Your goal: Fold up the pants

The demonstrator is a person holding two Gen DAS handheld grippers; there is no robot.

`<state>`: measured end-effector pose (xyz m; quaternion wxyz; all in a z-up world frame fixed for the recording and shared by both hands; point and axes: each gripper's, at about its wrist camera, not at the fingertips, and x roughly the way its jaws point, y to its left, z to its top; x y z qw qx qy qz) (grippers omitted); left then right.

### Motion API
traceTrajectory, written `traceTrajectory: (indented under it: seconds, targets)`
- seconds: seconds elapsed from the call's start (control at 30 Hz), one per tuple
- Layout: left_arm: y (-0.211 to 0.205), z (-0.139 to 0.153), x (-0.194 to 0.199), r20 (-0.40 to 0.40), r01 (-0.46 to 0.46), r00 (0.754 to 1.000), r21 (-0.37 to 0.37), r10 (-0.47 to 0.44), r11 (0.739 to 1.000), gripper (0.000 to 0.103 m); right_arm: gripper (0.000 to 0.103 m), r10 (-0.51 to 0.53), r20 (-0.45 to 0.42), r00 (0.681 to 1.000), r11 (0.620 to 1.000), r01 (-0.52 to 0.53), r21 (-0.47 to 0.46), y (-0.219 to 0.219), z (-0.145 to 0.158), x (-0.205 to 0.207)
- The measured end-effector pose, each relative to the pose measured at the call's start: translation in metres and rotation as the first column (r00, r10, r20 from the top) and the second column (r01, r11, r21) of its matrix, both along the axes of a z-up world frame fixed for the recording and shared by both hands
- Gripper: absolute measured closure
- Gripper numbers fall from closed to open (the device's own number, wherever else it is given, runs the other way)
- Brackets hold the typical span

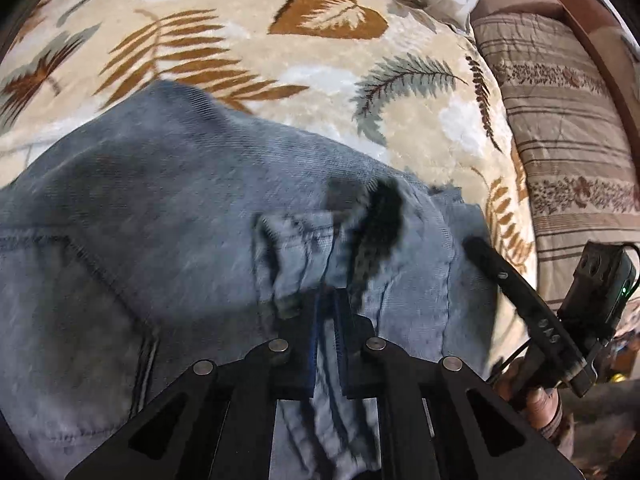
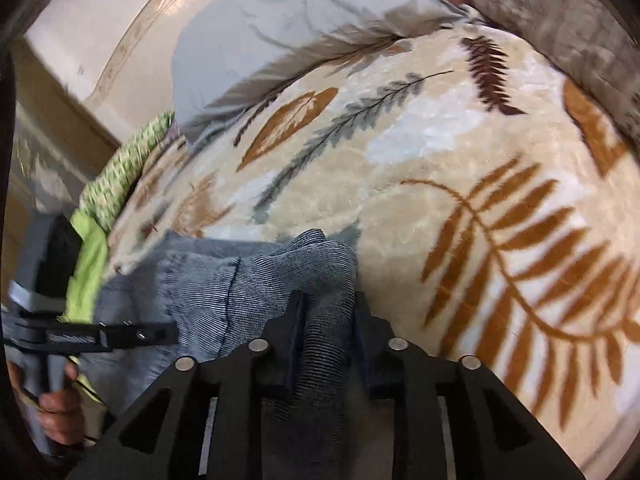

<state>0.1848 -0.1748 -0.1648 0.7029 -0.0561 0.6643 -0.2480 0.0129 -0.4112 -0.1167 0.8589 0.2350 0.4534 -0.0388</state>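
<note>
Left wrist view: left gripper (image 1: 320, 312) closed down on a bunched ridge of the pants (image 1: 160, 200); denim fills the narrow gap between its fingers and spills back under the frame.
Right wrist view: right gripper (image 2: 326, 320) likewise clamped on a thick roll of the same denim (image 2: 240, 276), cloth wedged between its fingers.
Pants, place: most of the fabric spreads ahead and to the left of the left gripper, draped over the leaf-print blanket (image 1: 320, 92) on the bed. Seen from the right gripper, cloth lies just ahead and to its left; bare blanket to its right.
Other gripper: right one shows at the far right of the left view, beside the cloth edge; left one at the far left of the right view.
Surroundings: grey pillow (image 2: 280, 32) well ahead of the right gripper; striped quilt (image 1: 560, 120) off to the right of the left gripper; green cloth (image 2: 120, 176) to the left of the right gripper.
Step, judged: both ends held and lifted, mid-carry of a fold; blur suggests motion.
Which part of the garment is pinched: cannot tell.
Next move calls for: keeping both grips level and the span taut, laying the held edge onto the flat part so edges line up, then releasing.
Risk: bunched hold may leave a crooked crease.
</note>
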Motion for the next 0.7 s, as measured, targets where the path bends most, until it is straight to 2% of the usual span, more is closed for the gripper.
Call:
traceTrajectory:
  seconds: [0.13,0.23,0.27,0.37,0.43,0.5,0.53,0.63,0.7]
  targets:
    - [0.013,0.021,-0.025,-0.003,0.045,0.999,-0.059,-0.045,0.997,0.093,0.071,0.004,0.06,0.998,0.997,-0.009,0.082,0.005,0.023,-0.036]
    - [0.012,0.022,-0.047,-0.006,0.094,0.996,-0.074,-0.094,0.993,0.092,0.068,0.012,0.03,0.999,0.997,-0.014,0.082,0.019,0.019,-0.056]
    - [0.008,0.02,-0.056,-0.004,0.122,0.993,-0.055,-0.122,0.991,0.092,0.069,0.02,0.032,0.999,0.995,-0.023,0.094,0.024,0.016,-0.062]
    - [0.005,0.009,-0.074,0.049,0.168,0.984,0.035,-0.17,0.985,0.092,0.077,0.055,0.044,0.997,0.998,-0.057,0.028,0.043,0.018,-0.078]
    - [0.008,0.005,-0.079,0.078,0.169,0.982,0.032,-0.171,0.985,0.092,0.081,0.078,0.013,0.997,0.997,-0.077,-0.03,0.051,0.013,-0.083]
    - [0.008,0.004,-0.078,0.084,0.161,0.983,0.021,-0.162,0.987,0.091,0.086,0.09,-0.056,0.994,0.988,-0.097,-0.125,0.057,0.002,-0.084]
    - [0.008,0.003,-0.075,0.078,0.156,0.984,0.016,-0.157,0.988,0.091,0.087,0.099,-0.052,0.994,0.984,-0.105,-0.142,0.058,-0.001,-0.084]
    - [0.016,0.003,-0.075,0.062,0.145,0.988,-0.014,-0.144,0.989,0.091,0.087,0.087,-0.065,0.994,0.988,-0.095,-0.126,0.055,0.001,-0.082]
    - [0.022,0.008,-0.075,0.037,0.137,0.99,-0.034,-0.136,0.99,0.091,0.08,0.094,-0.063,0.994,0.99,-0.1,-0.104,0.054,0.008,-0.083]
